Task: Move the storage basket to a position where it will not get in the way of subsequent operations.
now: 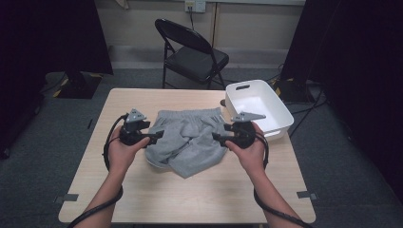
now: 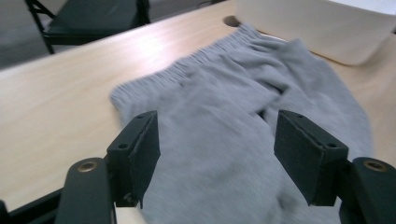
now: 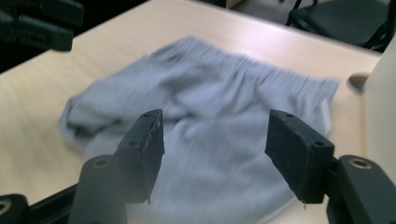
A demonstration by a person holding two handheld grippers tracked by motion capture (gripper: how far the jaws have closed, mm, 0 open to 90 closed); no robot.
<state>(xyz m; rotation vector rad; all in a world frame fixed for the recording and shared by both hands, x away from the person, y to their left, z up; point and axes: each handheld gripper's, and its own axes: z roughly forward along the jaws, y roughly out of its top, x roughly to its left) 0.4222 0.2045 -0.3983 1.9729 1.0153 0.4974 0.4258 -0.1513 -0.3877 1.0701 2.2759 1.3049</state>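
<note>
2 hand-held grippers flank grey shorts (image 1: 187, 140) lying crumpled at the centre of the table (image 1: 142, 102): left hand-held gripper (image 1: 156, 136), right hand-held gripper (image 1: 216, 138); white bin (image 1: 280, 114) and folding chair (image 1: 192, 52) beyond. Left gripper view: jaws wide apart, empty, above the fabric (image 2: 233, 116). Right gripper view: same stance over the shorts (image 3: 210, 107). Advisably, pinch opposite waistband corners, 1 layer each, lifting evenly. Pale wood, dark carpet.

My two black grippers, left (image 1: 159, 135) and right (image 1: 215, 137), plain light grey shorts (image 1: 187, 140) with a ribbed waistband, pale wood-grain table (image 1: 157, 199), white bin (image 1: 259, 107), black folding chair (image 1: 190, 52), dark grey carpet (image 1: 43, 156)
</note>
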